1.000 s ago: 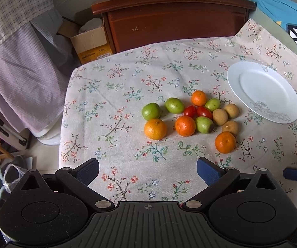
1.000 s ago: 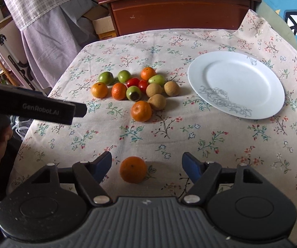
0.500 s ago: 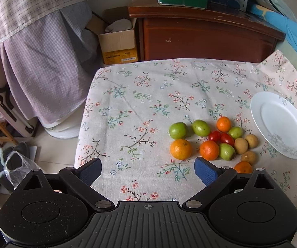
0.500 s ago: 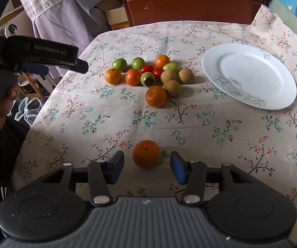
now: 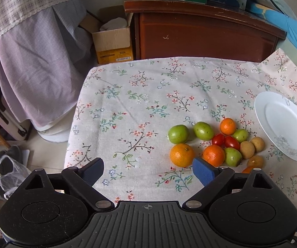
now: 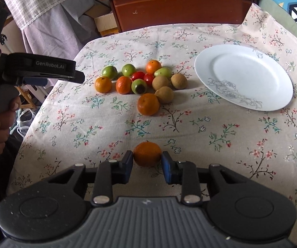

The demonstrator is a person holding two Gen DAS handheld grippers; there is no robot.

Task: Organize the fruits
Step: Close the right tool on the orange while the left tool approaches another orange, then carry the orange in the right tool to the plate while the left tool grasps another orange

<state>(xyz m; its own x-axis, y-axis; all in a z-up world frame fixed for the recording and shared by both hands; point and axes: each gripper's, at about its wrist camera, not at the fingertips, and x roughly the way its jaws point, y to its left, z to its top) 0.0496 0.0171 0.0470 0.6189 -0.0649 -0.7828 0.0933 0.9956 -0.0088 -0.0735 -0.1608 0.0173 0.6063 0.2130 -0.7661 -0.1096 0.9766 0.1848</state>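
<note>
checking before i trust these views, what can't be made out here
- Left wrist view: the nearest orange is mostly hidden behind the left tool's right finger.
- Left wrist view: the plate is cut off by the right edge.
- Right wrist view: whether the closing right tool's pads touch the lone orange yet.

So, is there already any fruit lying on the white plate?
No, the white plate is bare; all the fruit lies on the floral tablecloth beside it.

A lived-in home: floral tablecloth [image 5: 148, 107], wooden dresser [image 5: 206, 35], cardboard box [image 5: 113, 43] on the floor.
</note>
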